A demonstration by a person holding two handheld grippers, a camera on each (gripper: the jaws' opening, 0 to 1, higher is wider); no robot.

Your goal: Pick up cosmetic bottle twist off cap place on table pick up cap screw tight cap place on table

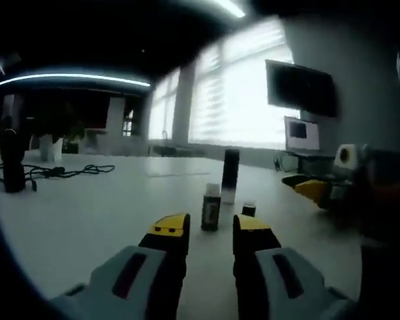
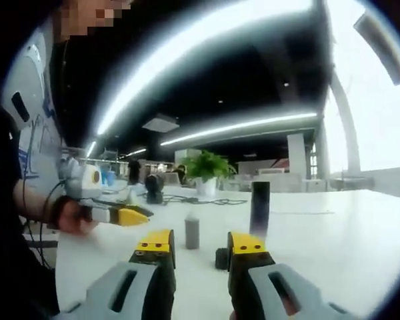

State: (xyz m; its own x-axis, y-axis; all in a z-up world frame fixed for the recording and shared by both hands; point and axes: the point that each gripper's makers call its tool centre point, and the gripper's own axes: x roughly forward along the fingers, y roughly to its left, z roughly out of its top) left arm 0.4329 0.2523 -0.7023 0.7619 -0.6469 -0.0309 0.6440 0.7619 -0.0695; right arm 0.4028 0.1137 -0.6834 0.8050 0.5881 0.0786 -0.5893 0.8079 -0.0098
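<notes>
A small dark cosmetic bottle (image 1: 211,209) (image 2: 192,233) stands upright on the white table (image 1: 87,213), its narrow pale top bare. A small black cap (image 1: 249,209) (image 2: 221,258) lies on the table close beside it. My left gripper (image 1: 210,230) is open, just short of the bottle, with nothing between its jaws. My right gripper (image 2: 200,245) is open too, with the bottle ahead in the gap and the cap by its right jaw. Each gripper also shows in the other's view: the right gripper (image 1: 313,189) at the right edge, the left gripper (image 2: 123,215) held by a hand (image 2: 70,215).
A tall dark cylinder bottle (image 1: 231,175) (image 2: 259,207) stands behind the small one. Black cables (image 1: 60,171) and a dark stand (image 1: 13,163) lie at the table's far side, near a potted plant (image 2: 205,170). A monitor (image 1: 302,135) sits by the window.
</notes>
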